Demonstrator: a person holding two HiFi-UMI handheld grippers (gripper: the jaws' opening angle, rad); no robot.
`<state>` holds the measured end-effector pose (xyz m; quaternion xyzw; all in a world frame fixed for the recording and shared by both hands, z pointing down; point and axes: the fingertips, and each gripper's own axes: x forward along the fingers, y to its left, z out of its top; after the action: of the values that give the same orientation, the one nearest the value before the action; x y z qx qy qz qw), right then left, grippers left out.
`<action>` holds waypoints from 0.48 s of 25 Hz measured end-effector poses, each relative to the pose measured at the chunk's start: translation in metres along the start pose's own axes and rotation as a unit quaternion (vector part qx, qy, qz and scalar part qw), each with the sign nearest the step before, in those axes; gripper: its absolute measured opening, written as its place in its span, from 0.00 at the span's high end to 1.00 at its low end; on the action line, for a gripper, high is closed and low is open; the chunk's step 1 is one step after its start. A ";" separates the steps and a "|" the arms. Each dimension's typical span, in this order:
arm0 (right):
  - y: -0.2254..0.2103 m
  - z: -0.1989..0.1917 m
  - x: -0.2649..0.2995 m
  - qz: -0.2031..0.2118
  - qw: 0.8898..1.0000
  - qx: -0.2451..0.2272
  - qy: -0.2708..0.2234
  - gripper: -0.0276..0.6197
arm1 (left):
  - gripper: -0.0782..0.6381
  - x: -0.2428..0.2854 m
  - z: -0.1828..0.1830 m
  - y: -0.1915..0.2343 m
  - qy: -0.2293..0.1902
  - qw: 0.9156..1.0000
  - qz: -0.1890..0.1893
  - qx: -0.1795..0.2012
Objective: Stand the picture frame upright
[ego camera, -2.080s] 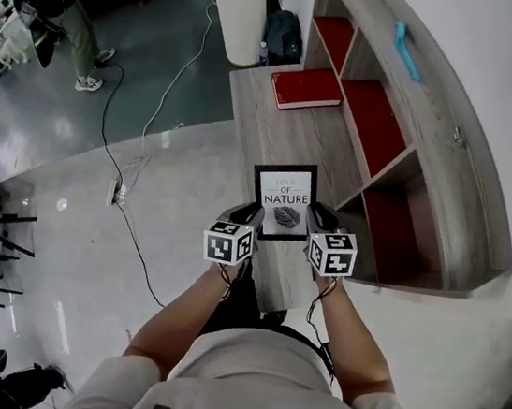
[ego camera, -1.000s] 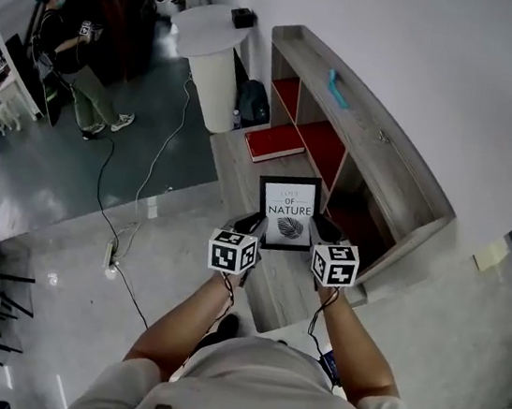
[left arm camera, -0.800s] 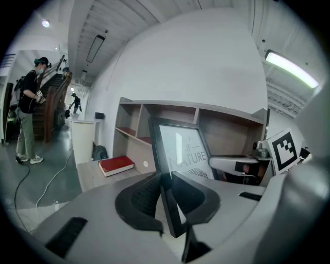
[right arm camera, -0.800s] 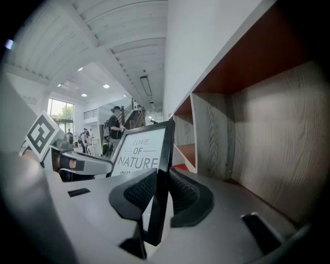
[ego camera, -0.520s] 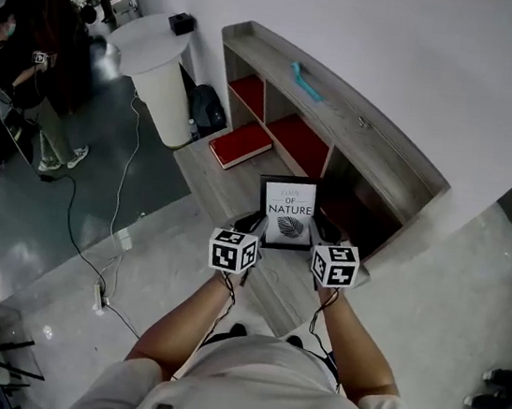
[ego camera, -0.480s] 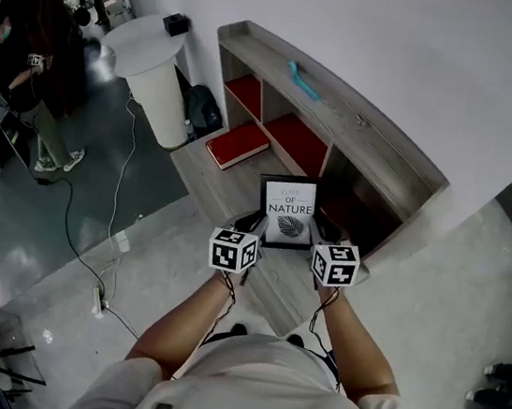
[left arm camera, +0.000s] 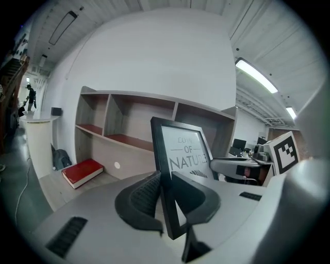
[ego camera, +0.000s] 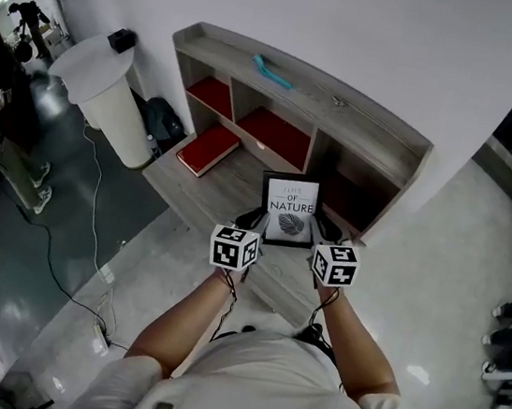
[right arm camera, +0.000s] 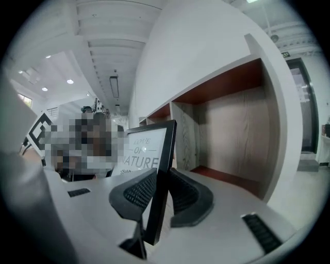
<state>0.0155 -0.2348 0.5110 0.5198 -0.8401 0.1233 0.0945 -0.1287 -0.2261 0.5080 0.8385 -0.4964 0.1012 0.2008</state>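
Observation:
A black picture frame (ego camera: 290, 210) with a white "NATURE" print is held up in the air between both grippers, in front of a grey wooden shelf unit. My left gripper (ego camera: 250, 221) is shut on the frame's left edge (left arm camera: 164, 180); its pads press the black moulding from both sides. My right gripper (ego camera: 324, 229) is shut on the frame's right edge (right arm camera: 161, 178) in the same way. The frame (left arm camera: 183, 154) stands tilted back slightly, its print facing me. Its back is hidden.
The shelf unit (ego camera: 380, 131) has red-backed compartments and a low wooden ledge (ego camera: 231, 181) in front. A red book (ego camera: 207, 149) lies on the ledge at left. A teal object (ego camera: 270, 71) lies on the shelf top. A white round pedestal (ego camera: 106, 97) stands left; cables cross the floor.
The head view has swung round, so the shelf unit now lies square ahead and closer. The frame stays gripped between both grippers, in the same place relative to them.

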 end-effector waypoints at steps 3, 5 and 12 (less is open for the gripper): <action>-0.006 -0.011 -0.009 -0.020 1.000 0.006 0.004 0.83 | 0.78 0.008 -0.008 -0.006 0.009 1.000 -0.021 0.008; -0.010 -0.021 -0.017 -0.031 0.999 0.014 0.010 0.82 | 0.78 0.013 -0.016 -0.012 0.018 0.999 -0.030 0.012; -0.017 -0.048 -0.021 -0.041 0.999 0.028 0.021 0.82 | 0.78 0.024 -0.040 -0.016 0.038 0.998 -0.040 0.015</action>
<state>0.0414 -0.2098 0.5527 0.5536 -0.8121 0.1535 0.1026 -0.1020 -0.2209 0.5496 0.8559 -0.4532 0.1325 0.2107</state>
